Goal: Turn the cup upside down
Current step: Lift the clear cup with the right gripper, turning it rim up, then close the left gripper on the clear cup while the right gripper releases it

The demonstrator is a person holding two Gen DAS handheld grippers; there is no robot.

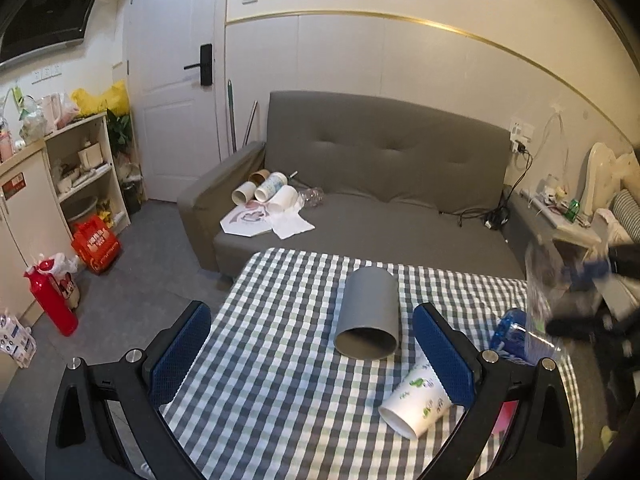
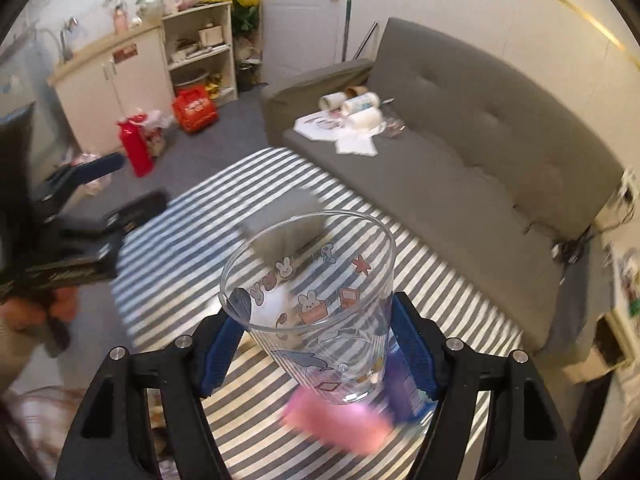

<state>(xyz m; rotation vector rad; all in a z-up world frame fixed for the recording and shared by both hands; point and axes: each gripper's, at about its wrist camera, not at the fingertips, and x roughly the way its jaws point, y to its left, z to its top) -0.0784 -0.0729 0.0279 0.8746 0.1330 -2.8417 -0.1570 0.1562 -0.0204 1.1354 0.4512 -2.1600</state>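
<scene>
My right gripper is shut on a clear plastic cup printed with cartoon animals, held above the checkered table with its mouth pointing away from me. The same cup shows blurred at the right edge of the left wrist view. My left gripper is open and empty, low over the table's near side. A grey cup lies on its side between its fingers, further ahead. A white cup with green prints lies on its side by the right finger.
A blue object and a pink object lie on the table's right side. A grey sofa with several cups and papers stands behind the table. Shelves and a red bottle are at left.
</scene>
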